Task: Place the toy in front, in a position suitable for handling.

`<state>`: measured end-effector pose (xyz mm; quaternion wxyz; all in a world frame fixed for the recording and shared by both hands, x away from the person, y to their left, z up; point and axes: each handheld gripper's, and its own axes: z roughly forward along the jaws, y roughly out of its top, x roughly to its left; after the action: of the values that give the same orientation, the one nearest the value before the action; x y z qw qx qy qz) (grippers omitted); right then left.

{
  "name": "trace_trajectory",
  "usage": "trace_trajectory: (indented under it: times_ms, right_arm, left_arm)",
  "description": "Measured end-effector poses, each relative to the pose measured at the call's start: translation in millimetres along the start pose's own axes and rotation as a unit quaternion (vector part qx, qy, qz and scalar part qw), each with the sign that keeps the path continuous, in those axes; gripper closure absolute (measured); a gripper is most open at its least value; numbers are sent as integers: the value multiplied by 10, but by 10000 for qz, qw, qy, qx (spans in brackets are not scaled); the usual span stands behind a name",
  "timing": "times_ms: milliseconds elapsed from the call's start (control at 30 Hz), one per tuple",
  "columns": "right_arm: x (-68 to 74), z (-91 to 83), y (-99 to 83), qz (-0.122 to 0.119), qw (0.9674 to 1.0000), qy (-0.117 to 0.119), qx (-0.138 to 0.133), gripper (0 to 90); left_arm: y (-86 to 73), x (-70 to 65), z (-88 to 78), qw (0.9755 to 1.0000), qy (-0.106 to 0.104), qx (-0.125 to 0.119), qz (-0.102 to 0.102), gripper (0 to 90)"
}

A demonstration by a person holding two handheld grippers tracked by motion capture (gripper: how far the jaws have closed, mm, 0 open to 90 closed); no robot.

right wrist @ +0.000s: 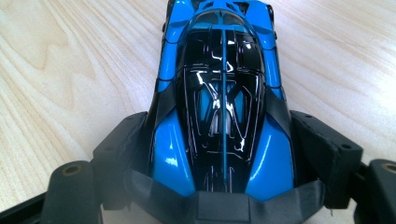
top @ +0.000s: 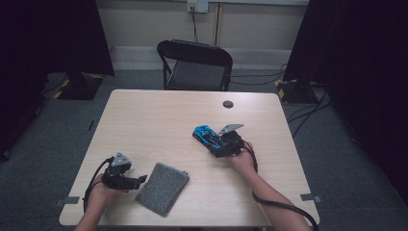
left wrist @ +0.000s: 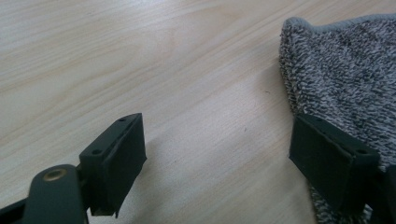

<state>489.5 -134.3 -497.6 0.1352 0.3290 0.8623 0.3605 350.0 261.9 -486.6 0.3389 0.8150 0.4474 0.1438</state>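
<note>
A glossy blue and black toy car (top: 207, 135) (right wrist: 223, 93) sits between the jaws of my right gripper (top: 217, 144) (right wrist: 224, 140) at the table's middle right. Both pads press on the car's rear flanks, and its nose points away from the hand. Whether its wheels touch the wood I cannot tell. A grey fuzzy cloth (top: 162, 187) (left wrist: 345, 79) lies flat near the front edge. My left gripper (top: 139, 180) (left wrist: 219, 140) rests low at the cloth's left edge. Its jaws are open over bare wood, with the right-hand jaw overlapping the cloth's border.
The light wooden table (top: 159, 120) has a small round black cap (top: 228, 104) near its far edge. A black folding chair (top: 197, 65) stands behind the table. Dark stands and cables lie on the floor at both sides.
</note>
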Motion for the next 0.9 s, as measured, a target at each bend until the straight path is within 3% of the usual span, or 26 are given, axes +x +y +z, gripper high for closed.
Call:
trace_trajectory:
  times_ms: [100, 133, 300, 633, 667, 900]
  right_arm:
    - [27, -9, 4, -8, 10000, -75, -26, 245]
    - [16, -14, 14, 132, 9999, -17, -65, 246]
    - [8, -50, 60, 208, 9997, 2, -144, 248]
    - [108, -111, 165, 106, 9992, 164, -336, 248]
    - [155, -119, 185, 11, 9991, 230, -352, 249]
    - [249, -113, 112, -89, 9988, 328, -354, 247]
  left_arm:
    - [1, -6, 1, 10000, -1, -3, -12, 182]
    - [2, -3, 1, 10000, 3, 5, 2, 182]
    - [-1, 0, 4, 10000, 4, 1, -14, 182]
    - [13, -4, 14, 10000, 5, -9, -24, 185]
    - [17, -7, 14, 10000, -3, -15, -3, 185]
    - [12, -12, 3, 10000, 6, -29, -19, 185]
